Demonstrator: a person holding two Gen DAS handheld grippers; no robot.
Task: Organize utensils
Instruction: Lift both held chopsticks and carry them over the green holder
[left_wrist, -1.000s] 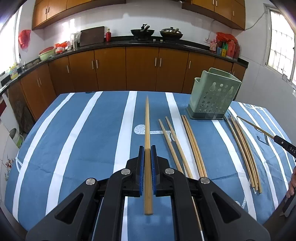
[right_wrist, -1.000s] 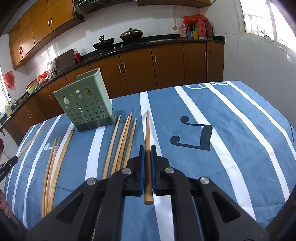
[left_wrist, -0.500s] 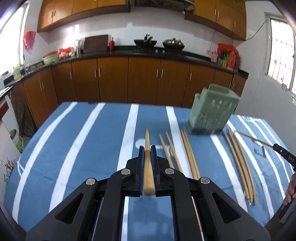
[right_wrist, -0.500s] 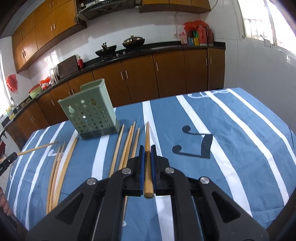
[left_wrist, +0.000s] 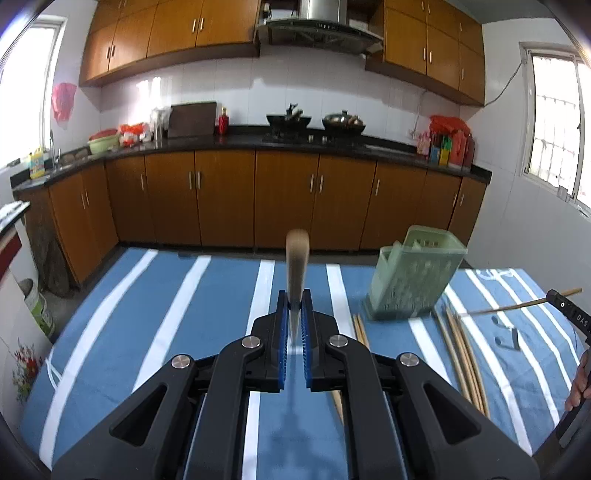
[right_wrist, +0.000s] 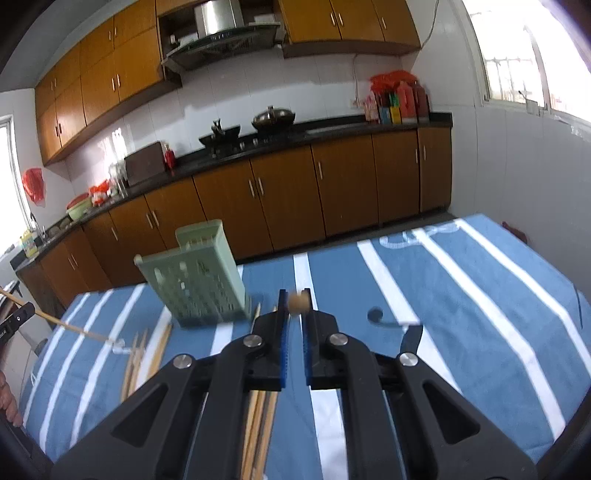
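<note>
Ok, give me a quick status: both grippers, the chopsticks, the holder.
Left gripper shut on a chopstick. Right gripper shut on another chopstick. Green holder upright, more chopsticks on striped cloth.

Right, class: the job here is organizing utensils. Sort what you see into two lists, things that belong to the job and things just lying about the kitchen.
Part of the job:
- chopstick clamped in the left gripper
- chopstick clamped in the right gripper
- loose chopsticks on the striped tablecloth
- green utensil holder

Just lying about:
- woks on the stove
- cutting board
- red bottle
</note>
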